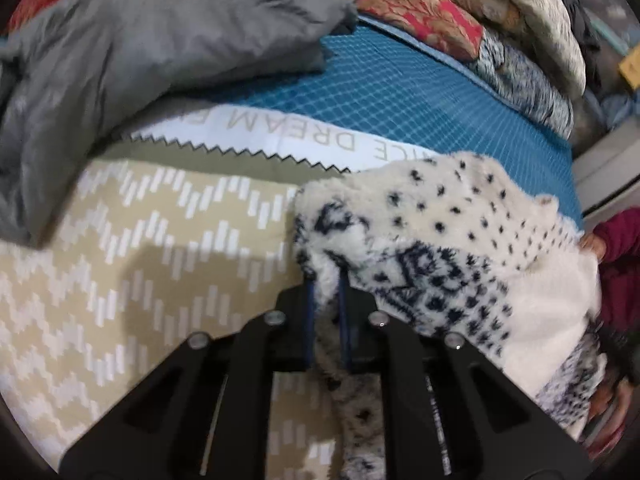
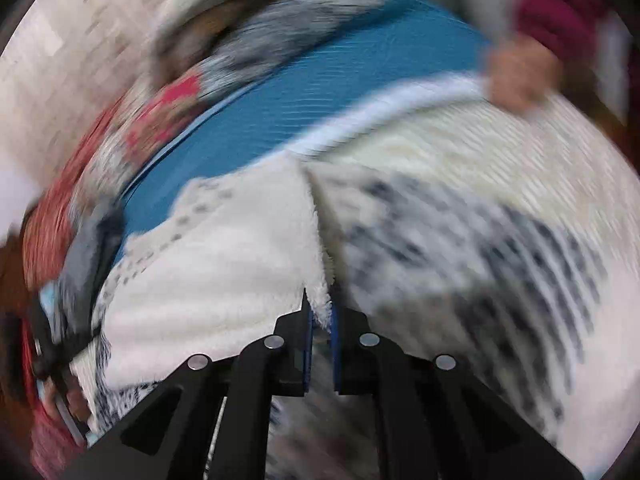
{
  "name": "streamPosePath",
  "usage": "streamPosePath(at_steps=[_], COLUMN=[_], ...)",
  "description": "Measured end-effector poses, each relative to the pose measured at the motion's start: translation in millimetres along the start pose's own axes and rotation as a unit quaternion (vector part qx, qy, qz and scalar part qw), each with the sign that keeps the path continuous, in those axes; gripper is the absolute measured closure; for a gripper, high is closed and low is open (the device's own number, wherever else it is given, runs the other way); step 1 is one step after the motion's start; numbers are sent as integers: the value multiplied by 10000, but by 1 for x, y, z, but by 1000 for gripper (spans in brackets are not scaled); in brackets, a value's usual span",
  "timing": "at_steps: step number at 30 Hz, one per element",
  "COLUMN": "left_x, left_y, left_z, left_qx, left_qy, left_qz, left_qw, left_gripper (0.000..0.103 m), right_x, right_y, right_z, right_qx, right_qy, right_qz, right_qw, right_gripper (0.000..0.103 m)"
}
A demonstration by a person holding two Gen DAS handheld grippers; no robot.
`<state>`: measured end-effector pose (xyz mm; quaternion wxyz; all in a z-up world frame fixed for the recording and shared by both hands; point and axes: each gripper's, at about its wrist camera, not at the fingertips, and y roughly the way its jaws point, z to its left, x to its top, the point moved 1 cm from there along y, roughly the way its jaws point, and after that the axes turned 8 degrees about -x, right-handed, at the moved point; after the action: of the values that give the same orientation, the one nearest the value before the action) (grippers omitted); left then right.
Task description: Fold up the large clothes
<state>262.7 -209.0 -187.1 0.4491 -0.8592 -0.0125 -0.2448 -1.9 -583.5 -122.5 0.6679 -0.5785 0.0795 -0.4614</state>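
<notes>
1. Two grippers were each clamped on the same garment, a cream fleece sweater (image 1: 452, 248) with navy dots and knit-style bands.
2. Through the left wrist camera, the left gripper (image 1: 326, 280) had its blue-lined fingers (image 1: 309, 320) pinched together on the sweater's near left edge, with fuzzy fabric squeezed between them.
3. The sweater lay on the right side of the bed, partly over a beige zigzag-patterned cover (image 1: 140, 248) and partly over a blue quilted mat (image 1: 400, 96) farther back.
4. A white strip with a sawtooth edge and grey lettering (image 1: 280, 140) ran between the beige cover and the blue mat.
5. A grey pillow (image 1: 140, 52) sat at the far left, and a stack of folded blankets (image 1: 480, 28) stood at the far right.
6. At the right edge, a hand (image 1: 592, 246) in a maroon sleeve touched the sweater.
7. The right wrist view was heavily blurred; the right gripper (image 2: 320, 304) had its fingers nearly together, gripping a fleecy white edge of the sweater (image 2: 224, 272).
8. Beyond it, the blue mat (image 2: 320, 96) showed as a curved band, and a hand (image 2: 520, 76) held cloth at the far right.
</notes>
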Motion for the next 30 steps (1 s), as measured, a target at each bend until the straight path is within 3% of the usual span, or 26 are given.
streamPosePath(at_steps=[1, 3, 7, 11, 13, 15, 17, 18, 20, 21, 22, 24, 26, 28, 30], left_x=[0, 2, -1, -11, -8, 5, 15, 18, 17, 16, 15, 18, 25, 30, 25], left_y=[3, 6, -15, -63, -69, -57, -34, -9, 26, 38, 44, 43, 26, 13, 18], left_z=[2, 2, -9, -22, -37, -68, -93, -106, -111, -110, -109, -108, -99, -86, -74], left_qx=[-62, -53, 76, -51, -128, -107, 142, 318, 501, 555, 560, 545, 257, 174, 128], left_qy=[-36, -157, -72, 159, 403, 881, 1244, 1454, 1505, 1436, 1411, 1373, 930, 539, 209], left_qz=[-26, -15, 64, -401, -366, -90, 256, 687, 1318, 1495, 1518, 1271, 785, 349, 454], left_qw=[10000, 9999, 9999, 9991, 9984, 9960, 9918, 9865, 9785, 9767, 9767, 9808, 9922, 9978, 9987], left_gripper=[92, 89, 84, 84, 84, 79, 60, 54, 54, 63, 82, 94, 96, 96, 95], right_x=[-10, -17, -13, -24, -32, -30, -22, -16, -6, -4, -2, -3, -8, -16, -21], right_y=[10, 8, -18, -49, -56, -53, -48, -45, -35, -30, -22, -7, 8, 11, 8], right_z=[-13, -21, -12, -2, -3, -2, 3, 4, 6, 6, 6, 5, 1, -1, 1], right_qx=[122, 487, 378, 522, 640, 606, 553, 544, 437, 400, 329, 220, 169, 177, 46], right_qy=[248, 438, 352, 117, 39, -10, 41, 92, 145, 150, 143, 83, 95, 84, 36], right_qz=[198, 25, -173, -558, -579, -515, -506, -539, -505, -463, -384, -181, -5, -119, -167], right_qw=[9994, 9979, 9985, 9970, 9963, 9968, 9972, 9970, 9977, 9980, 9986, 9996, 9998, 9997, 9998], right_gripper=[79, 78, 65, 59, 57, 57, 57, 56, 56, 56, 56, 56, 56, 57, 57])
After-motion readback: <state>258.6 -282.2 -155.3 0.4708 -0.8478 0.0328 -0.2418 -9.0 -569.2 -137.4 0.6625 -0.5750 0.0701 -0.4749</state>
